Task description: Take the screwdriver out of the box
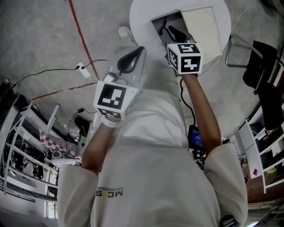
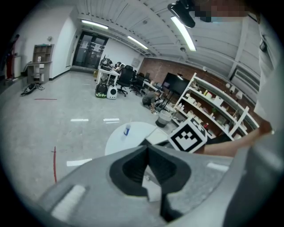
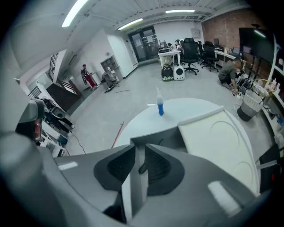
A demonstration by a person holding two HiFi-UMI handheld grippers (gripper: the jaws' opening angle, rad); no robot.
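Note:
An open box (image 1: pixel 160 21) with a grey inside and a cream lid (image 1: pixel 202 31) lies on the round white table (image 1: pixel 142 13). A dark, slim screwdriver (image 1: pixel 163 25) lies in the grey part. My right gripper (image 1: pixel 175 32) hangs over the box's near edge. In the right gripper view its jaws (image 3: pixel 140 148) stand a narrow gap apart, and a dark piece of the screwdriver (image 3: pixel 141 168) shows through the gap, down in the box (image 3: pixel 171 136). My left gripper (image 1: pixel 131 60) is held off the table's left edge, shut on nothing (image 2: pixel 147 148).
A small bottle with a blue label (image 3: pixel 159 107) stands at the table's far left edge (image 1: pixel 125 33). A black chair (image 1: pixel 262 71) is to the right. Shelving (image 1: pixel 26 146) stands at the lower left. A power strip (image 1: pixel 80 67) with cables and a red tape line (image 1: pixel 82 37) lie on the floor.

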